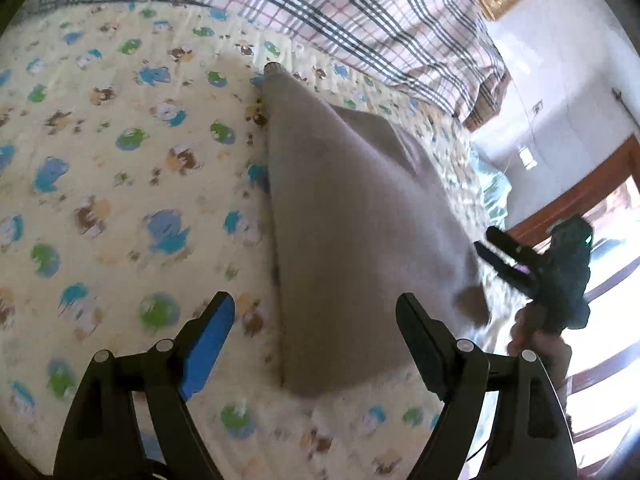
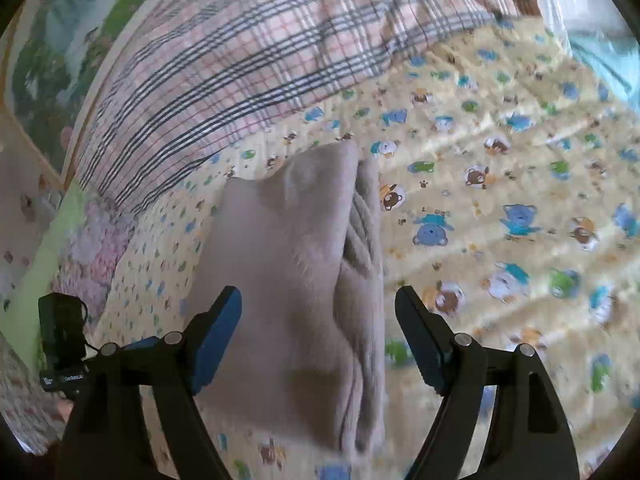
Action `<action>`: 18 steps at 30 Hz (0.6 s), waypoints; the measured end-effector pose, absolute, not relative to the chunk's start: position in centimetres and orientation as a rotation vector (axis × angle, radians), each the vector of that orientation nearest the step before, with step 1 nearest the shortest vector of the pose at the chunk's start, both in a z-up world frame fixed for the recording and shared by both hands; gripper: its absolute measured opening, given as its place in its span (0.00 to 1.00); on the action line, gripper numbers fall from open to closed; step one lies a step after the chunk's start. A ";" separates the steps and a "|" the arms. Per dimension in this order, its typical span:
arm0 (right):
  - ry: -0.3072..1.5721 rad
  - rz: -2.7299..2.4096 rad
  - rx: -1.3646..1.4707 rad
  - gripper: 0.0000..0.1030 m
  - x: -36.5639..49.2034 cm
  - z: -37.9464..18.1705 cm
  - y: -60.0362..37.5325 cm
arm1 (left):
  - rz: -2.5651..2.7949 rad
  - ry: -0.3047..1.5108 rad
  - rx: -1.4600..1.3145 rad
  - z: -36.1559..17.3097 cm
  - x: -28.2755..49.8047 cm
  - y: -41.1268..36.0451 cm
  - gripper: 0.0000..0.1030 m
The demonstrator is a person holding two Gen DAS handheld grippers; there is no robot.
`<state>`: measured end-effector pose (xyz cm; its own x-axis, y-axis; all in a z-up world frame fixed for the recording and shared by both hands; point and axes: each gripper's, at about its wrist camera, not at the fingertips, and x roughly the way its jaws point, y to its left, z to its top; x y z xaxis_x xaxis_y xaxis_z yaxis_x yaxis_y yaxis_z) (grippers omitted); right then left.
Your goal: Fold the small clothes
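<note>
A beige garment [image 1: 352, 216] lies folded on a bed sheet [image 1: 120, 160] printed with cartoon bears, near the sheet's far edge where a plaid blanket [image 1: 360, 12] is heaped. The left gripper [image 1: 316, 316] hangs above the garment's near end, jaws wide and holding nothing. The right gripper [image 2: 318, 312], seen over the cloth's layered folds [image 2: 360, 240], is likewise spread wide with only loose fabric below it.
</note>
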<state>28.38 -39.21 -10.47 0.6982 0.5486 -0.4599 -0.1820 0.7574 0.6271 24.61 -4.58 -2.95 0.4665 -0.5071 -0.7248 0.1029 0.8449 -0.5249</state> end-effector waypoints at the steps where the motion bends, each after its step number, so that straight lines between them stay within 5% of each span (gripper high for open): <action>1: 0.686 0.439 0.584 0.77 29.1 -10.6 -39.0 | -0.388 1.026 -0.452 -3.0 25.3 -4.7 0.81; 7: 0.756 0.542 0.631 0.77 32.9 -12.5 -38.3 | -0.384 1.099 -0.491 -5.7 29.8 -6.1 0.82; 10: 0.791 0.571 0.658 0.77 34.3 -13.9 -38.4 | -0.385 1.141 -0.504 -7.3 31.5 -6.7 0.97; 14: 0.826 0.659 0.759 0.56 35.6 -16.3 -38.6 | -0.398 1.144 -0.492 -8.3 33.2 -8.0 1.00; 15: 0.828 0.687 0.787 0.50 35.8 -16.8 -38.6 | -0.406 1.133 -0.467 -8.3 33.6 -8.7 0.98; 18: 0.826 0.714 0.805 0.39 35.8 -16.9 -38.5 | -0.447 1.122 -0.455 -8.5 34.1 -9.8 0.70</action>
